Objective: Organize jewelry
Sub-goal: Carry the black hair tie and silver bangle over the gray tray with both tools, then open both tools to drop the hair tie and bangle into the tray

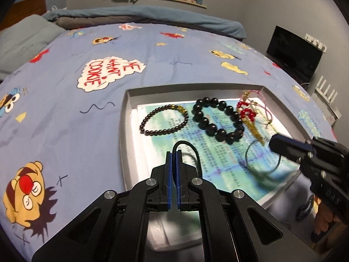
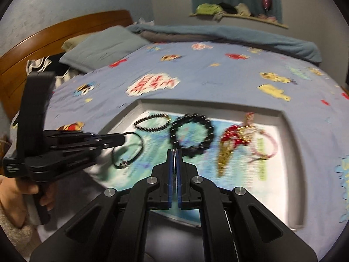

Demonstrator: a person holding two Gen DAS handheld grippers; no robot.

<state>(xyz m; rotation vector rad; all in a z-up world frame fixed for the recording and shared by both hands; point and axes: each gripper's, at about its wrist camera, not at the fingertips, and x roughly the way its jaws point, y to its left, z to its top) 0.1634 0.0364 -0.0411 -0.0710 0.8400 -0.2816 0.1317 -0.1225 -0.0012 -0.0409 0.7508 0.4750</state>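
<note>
Black cord bracelet [image 1: 187, 150], pinched in the clenched left hand-held gripper [image 1: 173, 152], loops toward the tray [image 1: 124, 131].

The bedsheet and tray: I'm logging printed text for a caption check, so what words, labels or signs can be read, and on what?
"ME WANT COOKIE" in red, on a white speech bubble printed on the blue bedsheet.
Printed paper lining the tray: lines of text, too small and blurred to read.
Markings on the right gripper body: too blurred to read.
Blue lettering at the sheet's right edge: cut off, unreadable.

Glossy black bead bracelet [image 1: 219, 119] on printed paper [image 1: 196, 144]; cotton bedsheet [image 1: 65, 109].
</note>
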